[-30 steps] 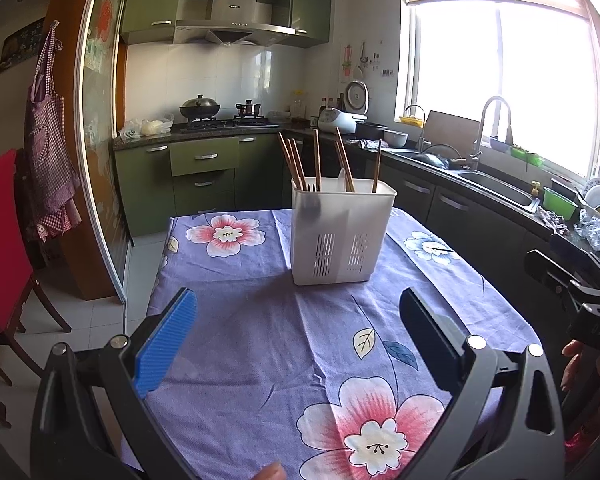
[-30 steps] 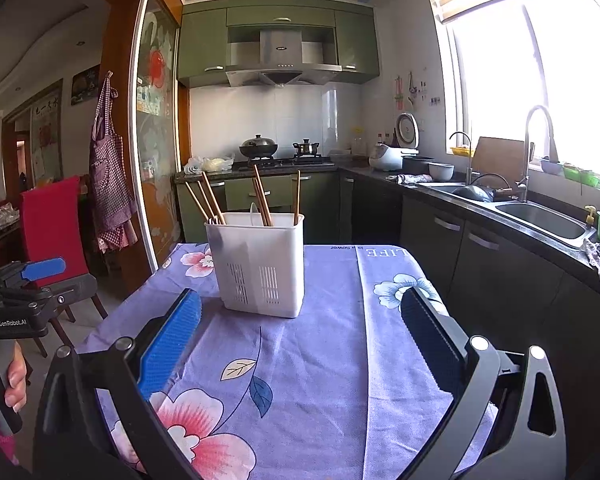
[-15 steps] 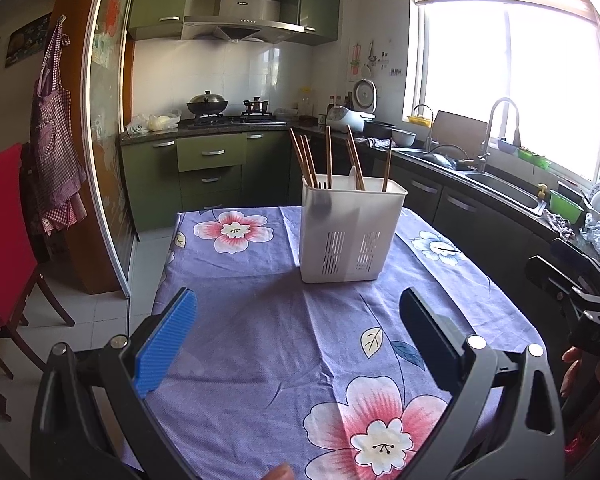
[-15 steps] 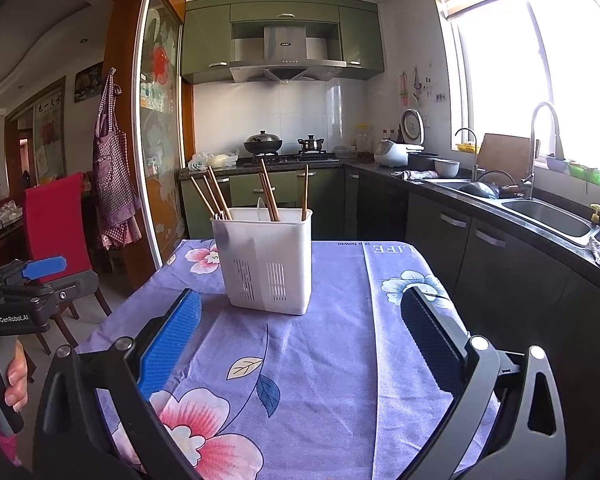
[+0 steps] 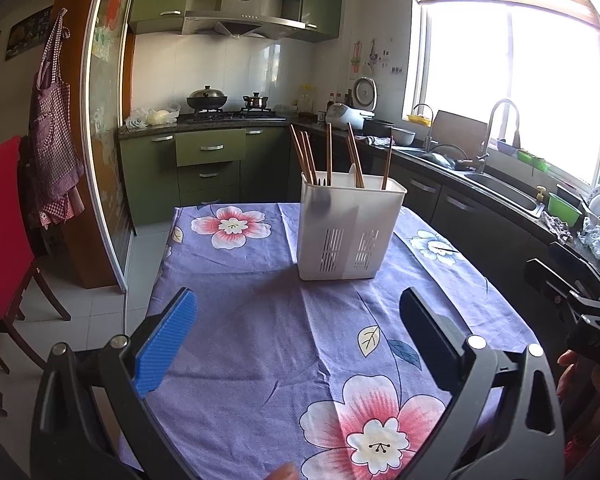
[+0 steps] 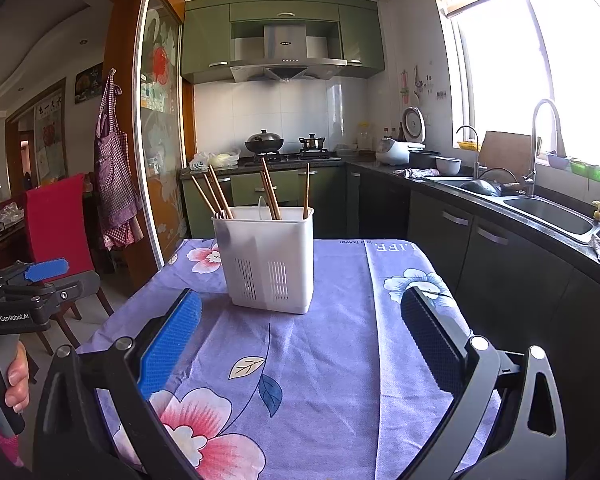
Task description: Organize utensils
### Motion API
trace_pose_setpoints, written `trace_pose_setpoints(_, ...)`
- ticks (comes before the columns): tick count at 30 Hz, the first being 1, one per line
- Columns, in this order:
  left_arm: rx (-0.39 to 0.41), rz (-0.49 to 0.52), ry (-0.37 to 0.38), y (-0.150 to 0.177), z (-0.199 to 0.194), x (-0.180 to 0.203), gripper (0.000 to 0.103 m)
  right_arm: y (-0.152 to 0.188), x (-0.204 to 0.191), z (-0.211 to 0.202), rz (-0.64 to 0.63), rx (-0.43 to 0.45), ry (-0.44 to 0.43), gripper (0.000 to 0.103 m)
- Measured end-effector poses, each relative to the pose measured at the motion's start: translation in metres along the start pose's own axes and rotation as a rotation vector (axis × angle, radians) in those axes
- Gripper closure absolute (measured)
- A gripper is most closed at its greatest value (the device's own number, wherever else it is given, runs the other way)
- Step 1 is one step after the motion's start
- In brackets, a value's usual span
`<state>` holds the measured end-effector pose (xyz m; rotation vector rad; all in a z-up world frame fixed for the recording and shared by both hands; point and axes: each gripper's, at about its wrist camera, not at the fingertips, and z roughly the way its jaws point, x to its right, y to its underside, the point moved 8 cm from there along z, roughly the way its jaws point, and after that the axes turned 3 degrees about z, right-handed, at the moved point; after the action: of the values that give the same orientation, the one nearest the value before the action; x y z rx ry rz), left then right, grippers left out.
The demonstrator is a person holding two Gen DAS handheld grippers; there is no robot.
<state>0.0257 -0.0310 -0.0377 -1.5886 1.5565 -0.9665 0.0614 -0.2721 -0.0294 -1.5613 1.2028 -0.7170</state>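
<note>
A white slotted utensil holder [image 5: 346, 232] stands upright on the floral purple tablecloth [image 5: 260, 320]. Several wooden chopsticks [image 5: 329, 154] and a white spoon handle stick out of its top. It also shows in the right wrist view [image 6: 269, 258], with the chopsticks [image 6: 269, 190] leaning in it. My left gripper [image 5: 298, 312] is open and empty, held back from the holder above the near cloth. My right gripper [image 6: 300, 316] is open and empty, also short of the holder. The left gripper shows at the left edge of the right wrist view [image 6: 28, 292].
A red chair [image 5: 0, 232] stands left of the table. Green cabinets and a stove [image 5: 228, 114] line the back wall. A counter with a sink [image 6: 552, 212] runs along the right under the window. The table's right edge [image 6: 452, 280] is close to the counter.
Both grippers have tilted up and drawn back slightly, so the holder sits lower in both views. Both stay open and empty. The holder has not moved.
</note>
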Motion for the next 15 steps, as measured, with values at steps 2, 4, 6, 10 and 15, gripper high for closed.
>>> trace_pose_setpoints(2, 0.0, 0.001, -0.004, -0.0001, 0.0004, -0.0014, 0.007, -0.0002, 0.0002, 0.0004, 0.0, 0.0, 0.002, 0.004)
trace_pose_setpoints(4, 0.001, 0.003, -0.009, 0.0003, 0.0002, -0.0019, 0.007, -0.0001, 0.0004, 0.0003, 0.001, 0.0, 0.0, 0.004)
trace_pose_setpoints(6, 0.0, 0.005, -0.011, 0.0006, 0.0001, -0.0015, 0.007, -0.0001, 0.0003, 0.0003, 0.0, -0.001, 0.001, 0.004)
trace_pose_setpoints(10, 0.0, 0.007, -0.013, 0.001, 0.0003, -0.0013, 0.007, 0.0007, 0.0001, 0.0, 0.001, -0.001, 0.0, 0.004)
trace_pose_setpoints(15, -0.001, 0.007, -0.013, 0.001, 0.0004, -0.0015, 0.007, 0.0009, -0.001, 0.0008, 0.002, 0.0, -0.001, 0.004)
